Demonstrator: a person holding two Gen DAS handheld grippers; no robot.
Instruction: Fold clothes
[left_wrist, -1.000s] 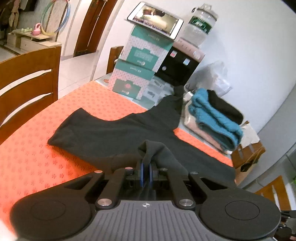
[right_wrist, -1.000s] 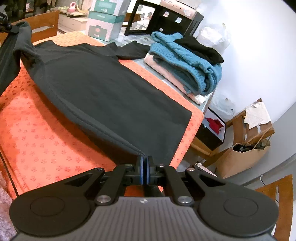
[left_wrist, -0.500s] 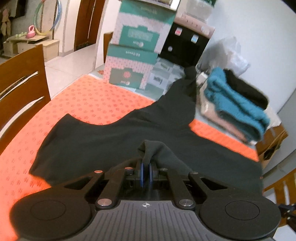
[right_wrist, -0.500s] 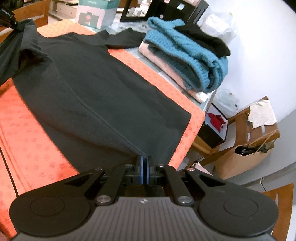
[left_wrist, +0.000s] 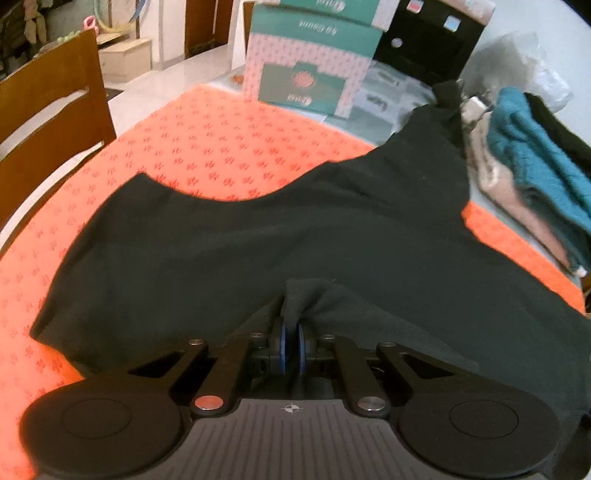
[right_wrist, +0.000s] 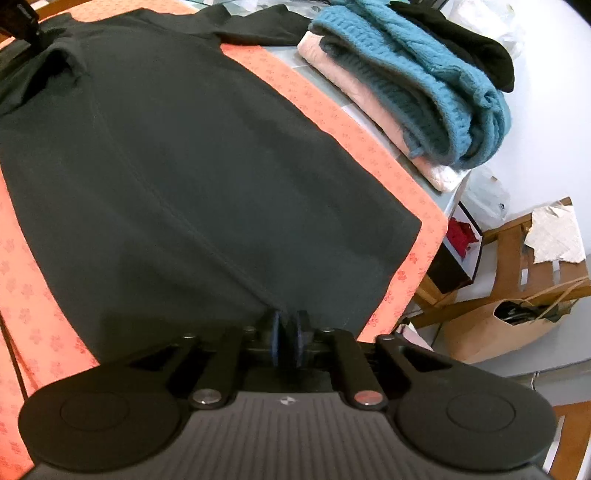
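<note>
A black garment (left_wrist: 266, 236), probably a long-sleeved top, lies spread across a table covered with an orange patterned cloth (left_wrist: 229, 147). The left gripper (left_wrist: 291, 341) is clenched on a bunched fold of the garment's near edge, with dark fabric rising between its blue-rimmed pads. The right gripper (right_wrist: 286, 338) sits at the hem end of the garment; its jaws stand slightly apart with dark fabric between them, so it appears to grip the near hem corner, though the hold looks looser than the left one. From the right wrist view the body of the garment (right_wrist: 192, 155) runs away smoothly toward the far end, where the left gripper's black tip shows in the top corner. One sleeve trails off the far edge toward a stack of folded knitwear (right_wrist: 413, 85), teal on top of pink, which rests on the bare table just beside the cloth. Teal and pink cardboard boxes (left_wrist: 314, 70) stand at the back, and a wooden chair (left_wrist: 48, 122) is at the left. The step in hand seems to be the first lengthwise fold, with both grippers holding the near side edge. The next move likely calls for carrying both held points together across the garment at an even height, so the edge lands straight without dragging the lower layer.
</note>
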